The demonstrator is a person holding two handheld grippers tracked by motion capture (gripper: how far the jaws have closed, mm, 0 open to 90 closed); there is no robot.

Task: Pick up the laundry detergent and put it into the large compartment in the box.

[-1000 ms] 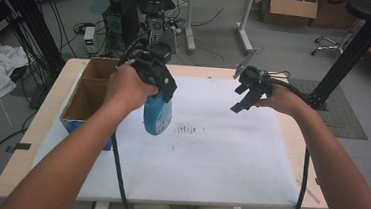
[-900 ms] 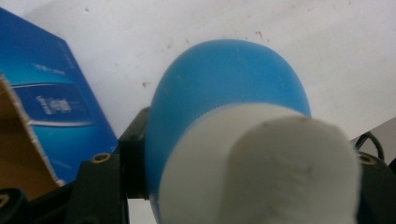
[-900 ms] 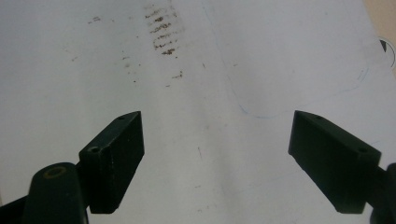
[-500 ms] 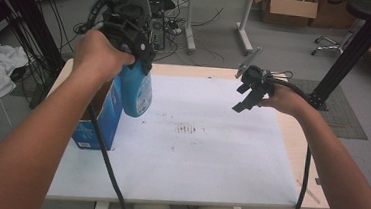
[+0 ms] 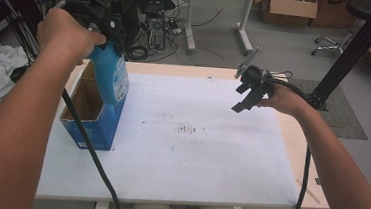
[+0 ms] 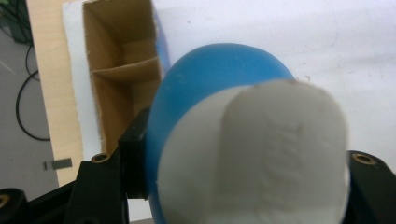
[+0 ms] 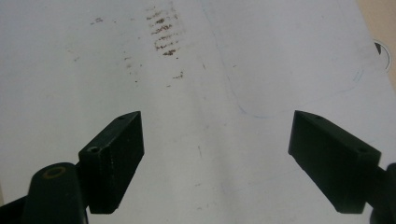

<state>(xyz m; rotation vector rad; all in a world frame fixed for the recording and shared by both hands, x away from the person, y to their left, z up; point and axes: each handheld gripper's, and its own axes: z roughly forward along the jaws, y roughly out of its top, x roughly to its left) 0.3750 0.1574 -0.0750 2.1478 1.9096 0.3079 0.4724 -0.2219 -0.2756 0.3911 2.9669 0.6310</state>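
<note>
My left gripper point(image 5: 110, 26) is clamped on a blue bottle point(image 5: 109, 76), its jaws pressed to the neck just under the white cap point(image 6: 261, 154). I hold it in the air at about ten o'clock over the table point(image 5: 216, 73), its base hanging over the near right corner of the cardboard box point(image 5: 85, 111). The bottle carries a pale label on the side facing three o'clock, but the print is too small and blurred for me to read, so I can give no brand.

The box stands at nine o'clock on the white sheet point(image 5: 179, 164), open at the top, blue on the outside and brown within, with a cardboard divider splitting it into compartments. I can read no writing on it either.

My right gripper point(image 5: 249, 92) hovers at about two o'clock above the sheet, jaws spread wide with nothing between them. Under it lies a patch of dark smudges point(image 7: 163, 39) and a faint blue pen line point(image 7: 299, 100) traced on the sheet; neither forms letters.
</note>
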